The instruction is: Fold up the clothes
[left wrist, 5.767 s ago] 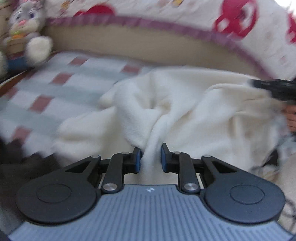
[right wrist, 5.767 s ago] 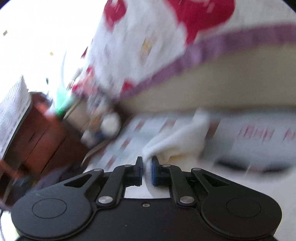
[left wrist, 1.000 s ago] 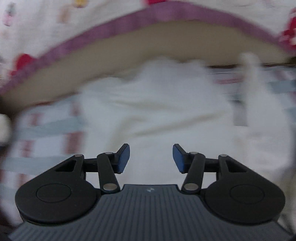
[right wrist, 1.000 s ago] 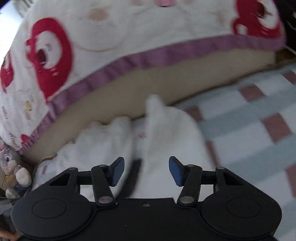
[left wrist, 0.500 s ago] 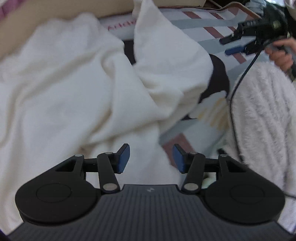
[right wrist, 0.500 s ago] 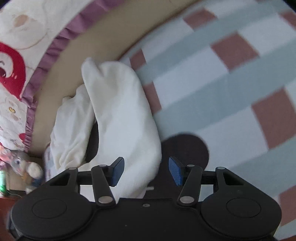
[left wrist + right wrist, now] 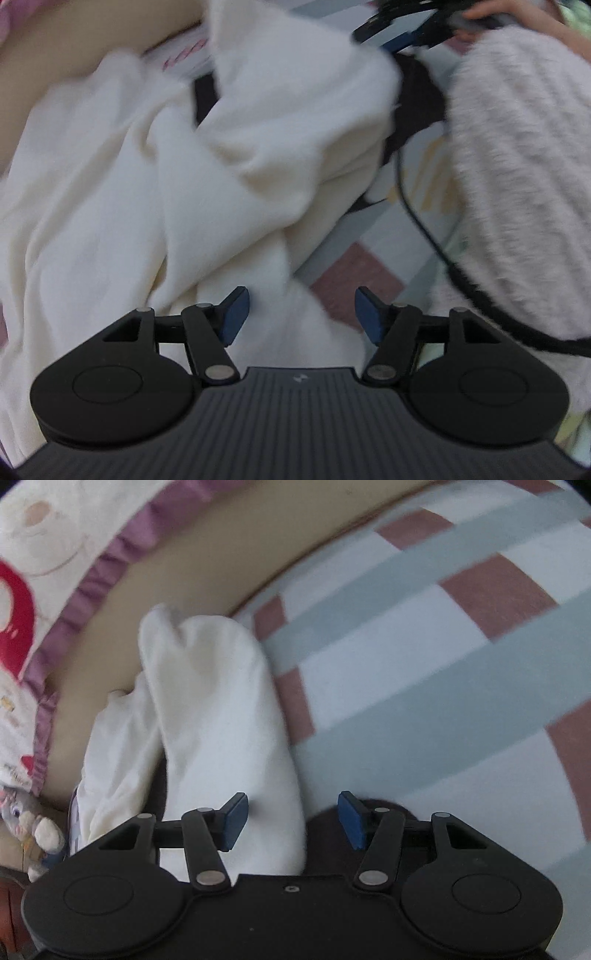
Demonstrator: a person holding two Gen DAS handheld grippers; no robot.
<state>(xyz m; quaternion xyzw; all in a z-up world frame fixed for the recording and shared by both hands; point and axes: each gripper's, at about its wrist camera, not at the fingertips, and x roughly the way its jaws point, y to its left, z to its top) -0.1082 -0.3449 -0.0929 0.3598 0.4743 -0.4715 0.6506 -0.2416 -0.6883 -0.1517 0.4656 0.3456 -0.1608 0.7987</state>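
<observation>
left hand-held gripper [image 7: 301,314]: jaws just widened, released cream garment [image 7: 184,177] | right hand-held gripper [image 7: 291,821]: released, lowered

Checked bedcover [image 7: 424,672] lies bare right of the cream garment [image 7: 221,720].

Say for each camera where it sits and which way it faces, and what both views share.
Left wrist: sits on the left tool, looks steeply down onto the crumpled cream garment; jaws open, having just widened, fabric between the pads; the right tool, the hand holding it and a fluffy sleeve show.
Right wrist: sits on the right tool, looks obliquely down across the checked cover; jaws open above the garment's edge.
Shared: garment, cover.
</observation>
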